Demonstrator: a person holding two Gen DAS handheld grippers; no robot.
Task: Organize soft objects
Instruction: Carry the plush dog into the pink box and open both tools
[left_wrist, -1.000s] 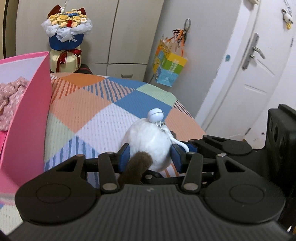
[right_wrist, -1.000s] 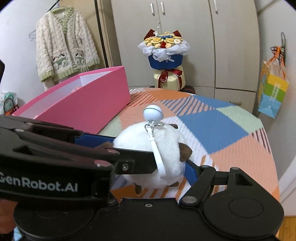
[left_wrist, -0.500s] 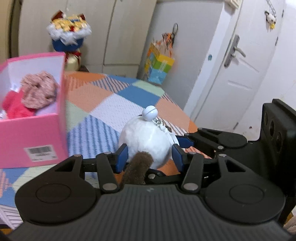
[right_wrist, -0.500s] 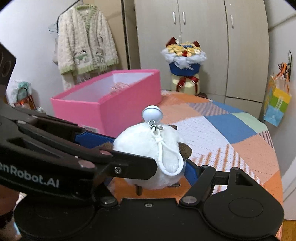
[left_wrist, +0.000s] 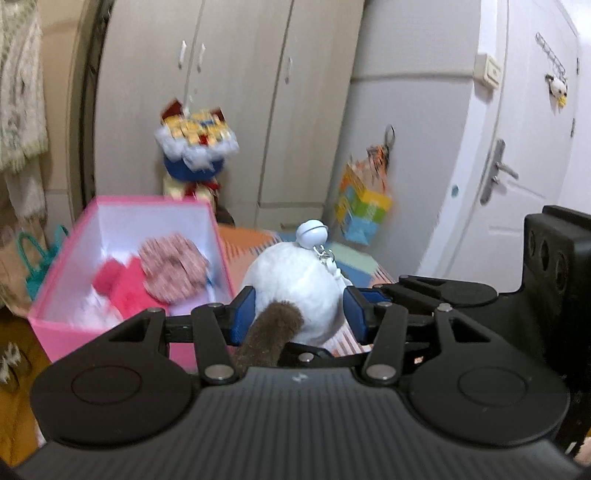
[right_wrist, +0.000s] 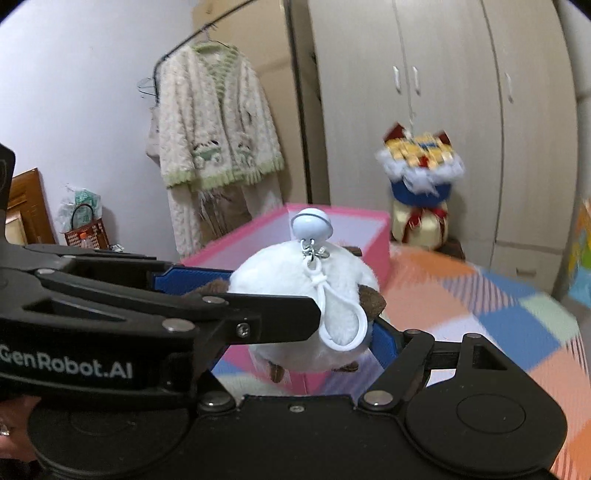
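Since earlier frame, both my grippers carried white plush toy (left_wrist: 295, 284) up off patchwork cloth (right_wrist: 498, 302); pink box (left_wrist: 74, 325) now sits lower left of left wrist view, open top showing pink and red soft items (left_wrist: 162, 273) inside. My left gripper (left_wrist: 299, 314) pinches plush, blue pads against its sides, brown tail at bottom centre. My right gripper (right_wrist: 303, 302) clamps same plush from other side, jaws wide around it. Bell (right_wrist: 311, 224) and white clip on top. Background blurred.
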